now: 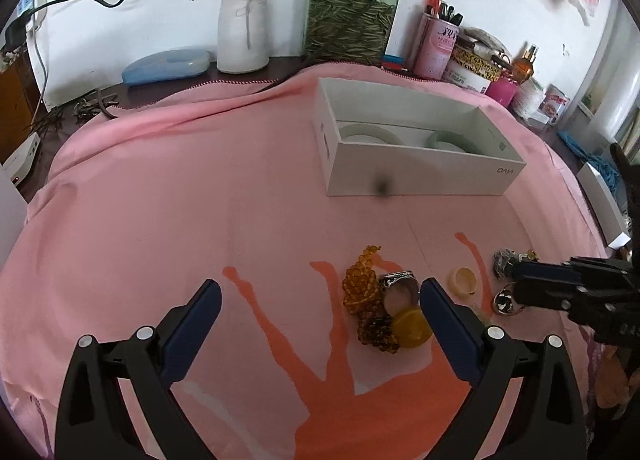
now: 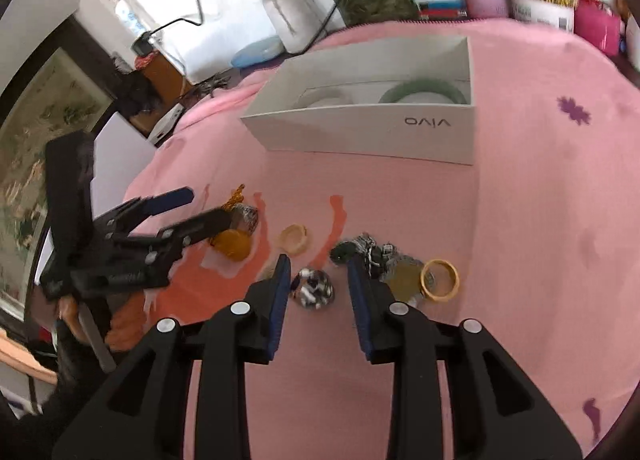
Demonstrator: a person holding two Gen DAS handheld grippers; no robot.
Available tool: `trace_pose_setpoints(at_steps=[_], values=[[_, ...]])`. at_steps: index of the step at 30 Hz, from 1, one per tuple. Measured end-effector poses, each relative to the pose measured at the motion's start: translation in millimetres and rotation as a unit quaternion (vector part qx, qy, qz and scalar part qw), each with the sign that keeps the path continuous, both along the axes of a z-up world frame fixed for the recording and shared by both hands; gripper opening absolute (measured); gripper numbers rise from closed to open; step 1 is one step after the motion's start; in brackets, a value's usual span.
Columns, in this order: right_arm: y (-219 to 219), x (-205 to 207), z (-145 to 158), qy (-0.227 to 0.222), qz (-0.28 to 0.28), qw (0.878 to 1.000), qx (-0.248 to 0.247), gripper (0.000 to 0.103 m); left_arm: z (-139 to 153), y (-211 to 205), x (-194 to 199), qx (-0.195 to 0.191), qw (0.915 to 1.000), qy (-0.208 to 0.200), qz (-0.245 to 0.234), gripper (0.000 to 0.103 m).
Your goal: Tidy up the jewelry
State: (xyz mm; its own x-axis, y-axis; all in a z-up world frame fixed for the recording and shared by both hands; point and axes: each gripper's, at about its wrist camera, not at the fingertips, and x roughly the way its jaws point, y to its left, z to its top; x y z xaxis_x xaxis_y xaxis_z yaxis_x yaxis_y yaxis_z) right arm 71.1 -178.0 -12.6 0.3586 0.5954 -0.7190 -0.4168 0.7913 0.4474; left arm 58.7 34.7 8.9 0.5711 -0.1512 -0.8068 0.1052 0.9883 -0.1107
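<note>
A white box (image 1: pixel 416 174) on pink cloth holds two pale green bangles (image 1: pixel 446 139); the box also shows in the right wrist view (image 2: pixel 360 132). My left gripper (image 1: pixel 320 302) is open just above the cloth; an amber bead bracelet (image 1: pixel 360 288), a silver ring (image 1: pixel 400 286) and a yellow disc (image 1: pixel 412 326) lie by its right finger. My right gripper (image 2: pixel 318 274) is open around a black-and-white ring (image 2: pixel 314 288). A gold ring (image 2: pixel 440 280), a cream ring (image 2: pixel 295 238) and dark jewelry pieces (image 2: pixel 368 250) lie close by.
At the back stand a green glass jar (image 1: pixel 352 12), a white thread spool (image 1: pixel 243 34), a blue case (image 1: pixel 166 66), a pink pen holder (image 1: pixel 434 40) and tins. A black cable (image 1: pixel 280 80) runs onto the cloth. White boxes (image 1: pixel 604 200) sit at the right.
</note>
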Motion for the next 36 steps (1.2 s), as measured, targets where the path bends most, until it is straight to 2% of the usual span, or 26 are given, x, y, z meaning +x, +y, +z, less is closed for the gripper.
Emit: trace_pose_setpoints(at_steps=[4,6,12,14,16,19,22,24,27,28,33,36], values=[[-11,11,14,-0.025,-0.040,0.998,0.039,0.030,-1,4,2,-0.006,0.9999,0.004,0.011,0.098],[-21,10,18,-0.037,-0.060,0.997,0.036,0.030,-1,9,3,-0.010,0.9997,0.003,0.021,0.098],[-28,11,13,-0.016,-0.073,0.997,0.025,0.030,-1,21,6,-0.043,0.9985,0.015,0.031,0.097],[-27,12,10,-0.011,-0.075,0.997,0.020,0.039,0,20,5,-0.048,0.9985,0.017,0.022,0.097],[-27,12,10,-0.010,-0.079,0.997,0.018,0.046,-1,15,6,-0.024,0.9994,0.019,0.017,0.096],[-31,10,12,-0.012,-0.085,0.996,0.020,0.048,-3,18,7,0.016,0.9992,0.022,0.029,0.093],[-37,8,14,-0.013,-0.092,0.995,0.027,0.048,-2,36,10,0.024,0.9973,0.021,0.066,0.093],[-40,7,16,-0.015,-0.094,0.995,0.031,0.048,0,44,10,0.009,0.9969,0.019,0.075,0.092],[-39,4,19,-0.020,-0.090,0.995,0.033,0.048,5,38,6,-0.032,0.9983,0.011,0.047,0.089],[-38,3,20,-0.023,-0.087,0.995,0.033,0.048,8,33,3,-0.035,0.9988,0.004,0.034,0.088],[-31,-2,23,-0.025,-0.072,0.997,0.033,0.048,10,1,-8,-0.017,0.9994,-0.020,-0.024,0.073],[-27,-5,24,-0.027,-0.065,0.997,0.030,0.048,9,-13,-12,-0.012,0.9986,-0.024,-0.045,0.070]])
